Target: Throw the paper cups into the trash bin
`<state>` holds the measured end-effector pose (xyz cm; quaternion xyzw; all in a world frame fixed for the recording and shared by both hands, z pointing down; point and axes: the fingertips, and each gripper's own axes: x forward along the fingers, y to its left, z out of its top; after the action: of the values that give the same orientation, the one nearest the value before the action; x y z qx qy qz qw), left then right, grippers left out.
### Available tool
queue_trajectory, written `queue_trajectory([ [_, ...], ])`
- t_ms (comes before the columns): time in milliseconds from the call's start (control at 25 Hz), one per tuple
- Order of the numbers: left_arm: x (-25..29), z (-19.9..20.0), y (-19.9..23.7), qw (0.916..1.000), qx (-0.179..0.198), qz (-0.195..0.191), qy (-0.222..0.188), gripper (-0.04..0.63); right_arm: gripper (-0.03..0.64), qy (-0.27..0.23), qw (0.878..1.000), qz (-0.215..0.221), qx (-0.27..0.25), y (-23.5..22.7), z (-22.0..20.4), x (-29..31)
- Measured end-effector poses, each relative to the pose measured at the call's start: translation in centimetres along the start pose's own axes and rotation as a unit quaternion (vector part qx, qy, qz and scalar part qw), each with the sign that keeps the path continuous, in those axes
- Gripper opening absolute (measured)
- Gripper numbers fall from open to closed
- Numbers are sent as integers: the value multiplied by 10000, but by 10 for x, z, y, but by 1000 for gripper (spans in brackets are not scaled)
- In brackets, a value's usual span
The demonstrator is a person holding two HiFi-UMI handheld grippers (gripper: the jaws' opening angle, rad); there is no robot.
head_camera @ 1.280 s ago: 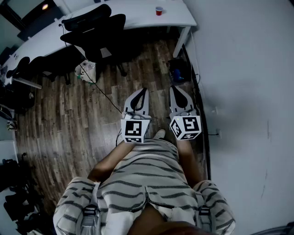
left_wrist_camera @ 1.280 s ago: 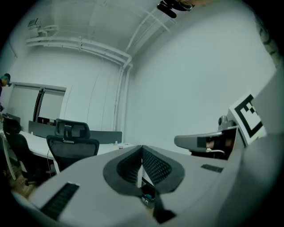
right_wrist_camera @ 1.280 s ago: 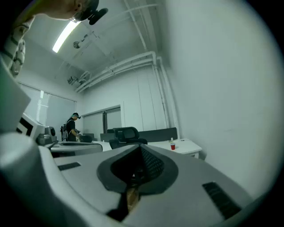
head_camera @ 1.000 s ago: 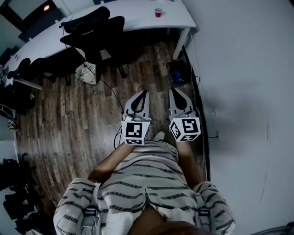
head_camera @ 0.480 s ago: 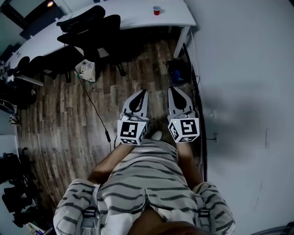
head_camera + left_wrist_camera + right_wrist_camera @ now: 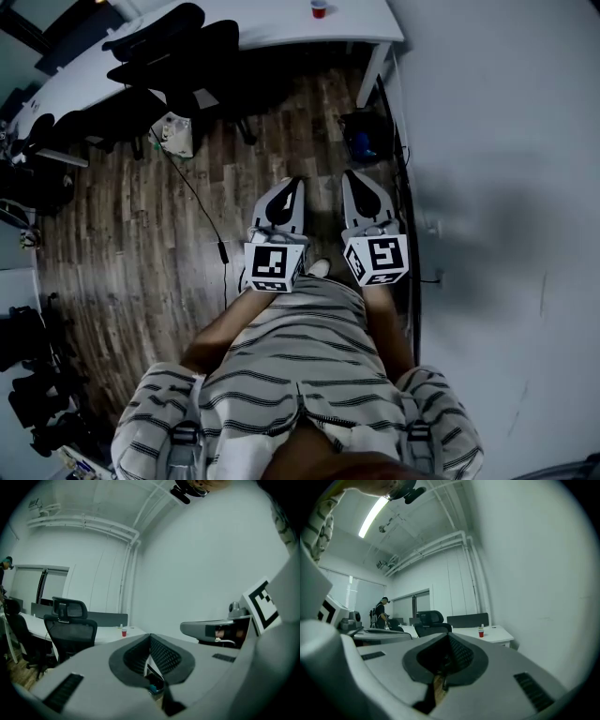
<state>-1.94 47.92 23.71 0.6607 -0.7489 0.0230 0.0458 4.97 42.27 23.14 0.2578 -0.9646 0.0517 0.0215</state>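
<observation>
The red paper cup [image 6: 319, 9] is seen upright on the white desk [image 6: 234, 37], near its wall-side end, well ahead of the left gripper [image 6: 292, 185] and right gripper [image 6: 352, 178], both pointed deskward with jaws closed on nothing, neither clearly nearer.

I wore a pale shirt [image 6: 300, 375] with thin dark stripes. My left gripper [image 6: 292, 181] and right gripper [image 6: 351, 174] were grey tapered shells with black-lined jaws, each carrying a white cube [image 6: 274, 266] of black square markers.
</observation>
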Motion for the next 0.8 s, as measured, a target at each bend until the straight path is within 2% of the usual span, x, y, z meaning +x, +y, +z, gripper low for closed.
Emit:
queue_trajectory([
  [440,101,7,22,9999,43,6,-167,25,18,164,9998,-55,-95,-62,-1,76],
  [800,222,20,76,9999,50,-140,-18,25,17,210,9996,-196,-41,-121,14,188],
])
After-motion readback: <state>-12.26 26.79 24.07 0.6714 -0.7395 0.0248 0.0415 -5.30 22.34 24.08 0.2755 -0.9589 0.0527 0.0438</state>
